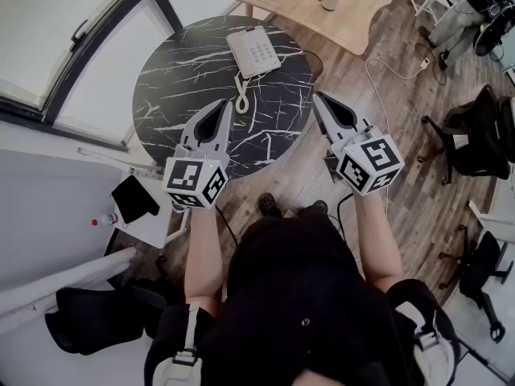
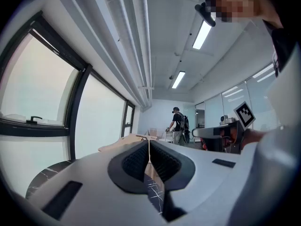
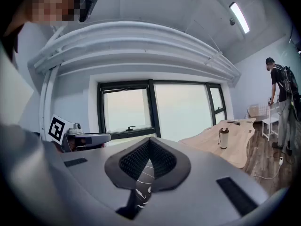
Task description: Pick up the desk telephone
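I reckon I'm at the approach: my left gripper (image 1: 224,107) and right gripper (image 1: 319,100), both closed and empty, hang short of the white plastic desk telephone (image 1: 253,51) on the round black marble table (image 1: 169,87), so next I should open and reach.

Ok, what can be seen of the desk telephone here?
The telephone looks like white plastic, with a pale keypad on its top face. It lies flat near the far edge of the round black marbled table. Its white coiled cord loops across the tabletop toward the person. Only the table touches it.
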Demonstrator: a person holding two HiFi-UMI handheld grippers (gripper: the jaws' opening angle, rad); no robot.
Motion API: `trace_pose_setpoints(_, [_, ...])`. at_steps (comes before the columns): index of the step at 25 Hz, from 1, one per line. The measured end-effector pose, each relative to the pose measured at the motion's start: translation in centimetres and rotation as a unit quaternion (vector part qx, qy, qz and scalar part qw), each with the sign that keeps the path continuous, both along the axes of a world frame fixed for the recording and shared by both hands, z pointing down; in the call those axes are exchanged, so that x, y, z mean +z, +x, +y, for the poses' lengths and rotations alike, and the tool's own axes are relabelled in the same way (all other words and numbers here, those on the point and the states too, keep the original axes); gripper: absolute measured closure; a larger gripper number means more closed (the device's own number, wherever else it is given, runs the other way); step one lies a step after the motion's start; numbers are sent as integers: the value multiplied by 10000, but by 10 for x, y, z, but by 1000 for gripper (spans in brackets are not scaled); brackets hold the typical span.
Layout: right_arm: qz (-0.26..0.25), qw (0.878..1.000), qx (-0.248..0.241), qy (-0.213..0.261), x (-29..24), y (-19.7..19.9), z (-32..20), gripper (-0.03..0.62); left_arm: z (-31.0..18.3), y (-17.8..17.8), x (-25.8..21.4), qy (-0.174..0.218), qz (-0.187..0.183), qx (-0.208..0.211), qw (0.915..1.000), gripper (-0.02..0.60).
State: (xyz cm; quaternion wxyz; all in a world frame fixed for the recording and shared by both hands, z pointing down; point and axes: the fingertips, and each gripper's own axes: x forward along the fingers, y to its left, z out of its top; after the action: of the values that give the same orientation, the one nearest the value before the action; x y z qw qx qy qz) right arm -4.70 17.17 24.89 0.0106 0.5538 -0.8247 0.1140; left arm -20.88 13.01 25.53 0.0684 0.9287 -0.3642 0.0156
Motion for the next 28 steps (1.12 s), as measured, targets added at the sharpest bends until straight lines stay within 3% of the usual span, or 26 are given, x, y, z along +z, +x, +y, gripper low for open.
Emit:
trace_pose_setpoints(8, [2, 10000, -45, -53, 8, -6, -9, 565, -7, -7, 6, 16, -39, -27, 10000, 561])
trace_pose_setpoints(16, [-84, 9998, -21, -197, 22, -8, -14, 563, -17, -7, 24, -293, -35, -13, 9996, 561])
trace_pose_setpoints(23, [183, 9980, -82, -593, 46, 15, -29, 565, -28, 18, 45, -596, -133, 77, 9981, 561])
trace_pose_setpoints(28, [11, 9977, -298, -616, 52, 33, -63, 565, -51, 46, 52, -733, -120, -100, 9972, 561])
